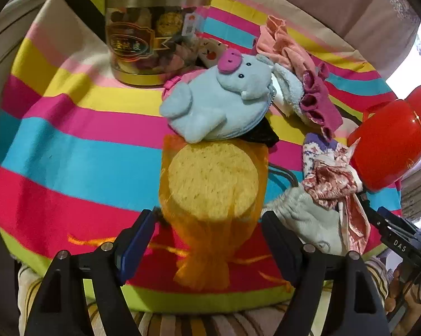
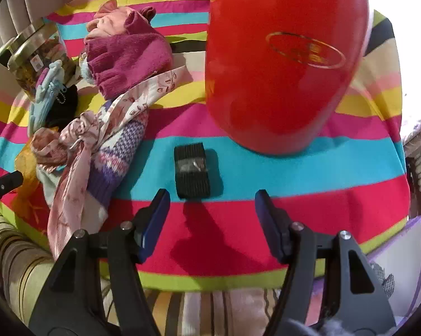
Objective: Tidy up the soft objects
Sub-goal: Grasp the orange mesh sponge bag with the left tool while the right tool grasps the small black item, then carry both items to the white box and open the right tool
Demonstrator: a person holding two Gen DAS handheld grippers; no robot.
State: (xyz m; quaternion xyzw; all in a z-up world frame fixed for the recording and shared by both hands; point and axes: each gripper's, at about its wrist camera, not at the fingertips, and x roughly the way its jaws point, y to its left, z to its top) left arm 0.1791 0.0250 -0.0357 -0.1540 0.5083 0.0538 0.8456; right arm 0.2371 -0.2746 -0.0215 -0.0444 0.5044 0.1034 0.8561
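A yellow round sponge in an orange mesh bag (image 1: 212, 184) lies on the striped cloth, its gathered neck between the fingers of my open left gripper (image 1: 207, 232). A light blue plush pig (image 1: 218, 103) rests just beyond it. A floral scarf (image 1: 336, 179), a grey cloth (image 1: 302, 221) and a magenta glove (image 1: 319, 103) lie to the right. In the right wrist view, my open, empty right gripper (image 2: 211, 218) hovers just short of a small black ribbed item (image 2: 193, 170). The magenta glove (image 2: 129, 58), floral scarf (image 2: 79, 140) and a purple patterned sock (image 2: 118, 156) lie to its left.
A striped cloth (image 1: 70, 151) covers the surface. A glass jar with a metal lid (image 1: 151, 28) stands at the back. A red glossy container (image 2: 283, 56) stands at the right, close beyond the right gripper. A purple-edged white box (image 2: 400, 252) sits at the lower right.
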